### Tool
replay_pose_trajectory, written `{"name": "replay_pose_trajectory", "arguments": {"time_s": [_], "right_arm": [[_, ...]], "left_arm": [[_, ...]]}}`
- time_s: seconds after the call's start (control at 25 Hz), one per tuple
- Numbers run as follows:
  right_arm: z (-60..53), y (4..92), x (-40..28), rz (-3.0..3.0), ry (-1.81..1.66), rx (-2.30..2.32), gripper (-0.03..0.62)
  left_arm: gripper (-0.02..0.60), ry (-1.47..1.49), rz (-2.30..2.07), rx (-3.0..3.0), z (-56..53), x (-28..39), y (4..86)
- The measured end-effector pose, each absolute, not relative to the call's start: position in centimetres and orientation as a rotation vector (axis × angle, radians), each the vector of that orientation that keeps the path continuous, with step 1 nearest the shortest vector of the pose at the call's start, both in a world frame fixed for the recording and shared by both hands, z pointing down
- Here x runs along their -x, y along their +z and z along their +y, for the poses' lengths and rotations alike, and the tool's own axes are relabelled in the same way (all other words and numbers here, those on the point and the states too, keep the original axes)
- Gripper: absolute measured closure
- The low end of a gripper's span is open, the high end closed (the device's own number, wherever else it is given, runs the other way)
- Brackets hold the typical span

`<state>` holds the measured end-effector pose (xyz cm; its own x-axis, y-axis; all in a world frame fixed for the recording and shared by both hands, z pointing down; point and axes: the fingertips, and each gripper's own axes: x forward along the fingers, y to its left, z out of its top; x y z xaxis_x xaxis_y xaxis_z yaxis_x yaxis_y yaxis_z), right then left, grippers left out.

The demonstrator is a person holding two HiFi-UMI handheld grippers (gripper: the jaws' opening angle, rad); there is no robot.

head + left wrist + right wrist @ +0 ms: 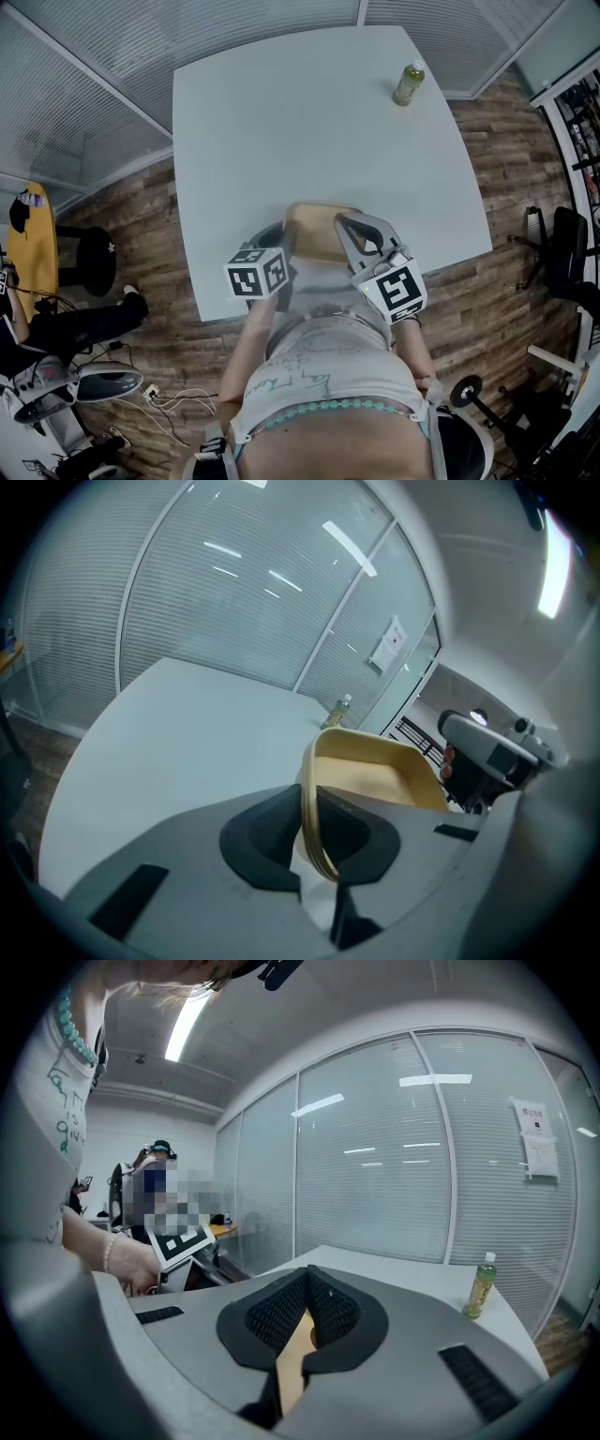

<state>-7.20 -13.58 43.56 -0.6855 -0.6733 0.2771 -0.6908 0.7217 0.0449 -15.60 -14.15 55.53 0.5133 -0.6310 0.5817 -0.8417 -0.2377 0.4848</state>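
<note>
Tray (314,232): tan, shallow, and you hold it from both sides. Your left gripper (282,246) has its jaws pinched on the tray's left rim; in the left gripper view the rim (317,827) runs straight between the dark pads. Your right gripper (352,240) has its jaws closed on the right rim, seen edge-on as a thin tan strip (292,1363) in the right gripper view. The tray is over the near edge of the white table (309,122), just in front of your body; you cannot tell whether it touches the tabletop. A green bottle (409,83) stands upright at the far right corner, well apart from the tray. Wood floor (141,216) surrounds the table, and glass walls (84,56) stand behind it.
</note>
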Motion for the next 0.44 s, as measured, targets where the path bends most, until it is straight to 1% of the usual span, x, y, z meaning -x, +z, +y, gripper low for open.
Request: {"name": "replay_pose_trajectory", "arguments": {"time_s": [0.44], "right_arm": [[-13.95, 43.89, 7.56, -2.644, 0.091, -1.055, 0.595]], "left_arm": [[0.557, 0.338, -1.192, -1.964, -14.43, 15.86, 55.75]]}}
